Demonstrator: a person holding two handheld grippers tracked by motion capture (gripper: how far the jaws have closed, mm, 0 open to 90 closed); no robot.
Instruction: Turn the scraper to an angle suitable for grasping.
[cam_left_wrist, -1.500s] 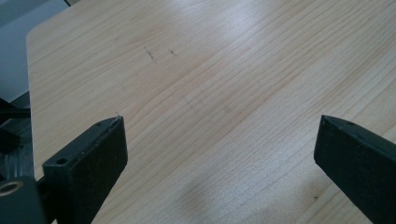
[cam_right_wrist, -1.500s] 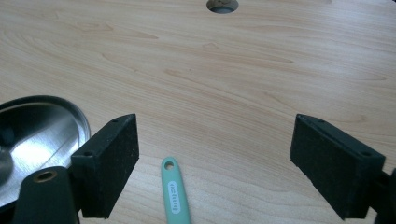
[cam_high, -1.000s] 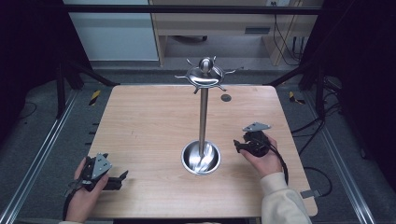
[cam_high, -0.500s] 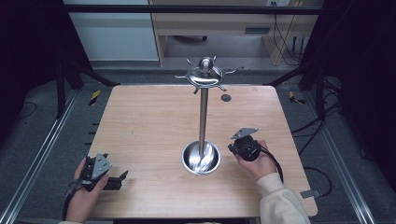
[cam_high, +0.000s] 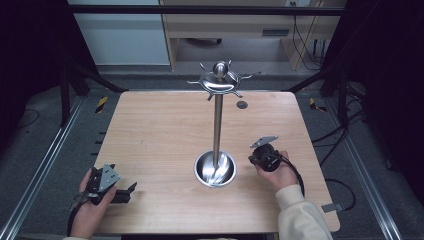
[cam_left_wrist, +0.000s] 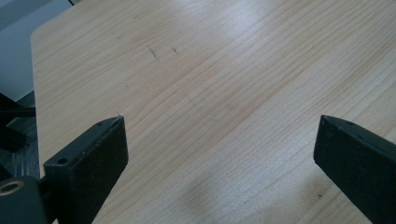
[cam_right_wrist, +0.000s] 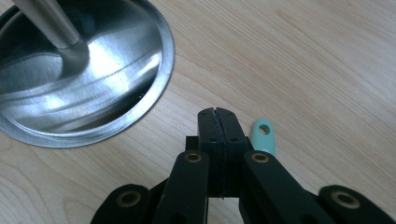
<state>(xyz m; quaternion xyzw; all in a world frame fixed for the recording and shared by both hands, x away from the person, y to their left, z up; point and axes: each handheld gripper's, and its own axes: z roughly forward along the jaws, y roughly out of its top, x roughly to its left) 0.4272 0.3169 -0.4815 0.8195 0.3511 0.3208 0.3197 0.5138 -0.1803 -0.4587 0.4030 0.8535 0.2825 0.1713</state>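
A tall polished metal stand (cam_high: 217, 125) with a dish base (cam_high: 215, 169) and hooked arms at its top (cam_high: 220, 80) rises from the middle of the wooden table (cam_high: 160, 130). My right gripper (cam_high: 253, 159) (cam_right_wrist: 216, 112) rests just right of the base (cam_right_wrist: 84, 93) with its jaws pressed together. A small teal tab with a hole (cam_right_wrist: 263, 135) pokes out beside its right jaw; whether it is held or lies on the table I cannot tell. My left gripper (cam_high: 131, 190) (cam_left_wrist: 219, 140) sits at the front left corner, open over bare wood.
A small dark round spot (cam_high: 242, 104) marks the table behind the stand. Black frame rails (cam_high: 45, 165) run along the table's sides, with cables on the floor to the right (cam_high: 350, 130).
My right gripper has slid left toward the stand's base. The left gripper has stayed in place.
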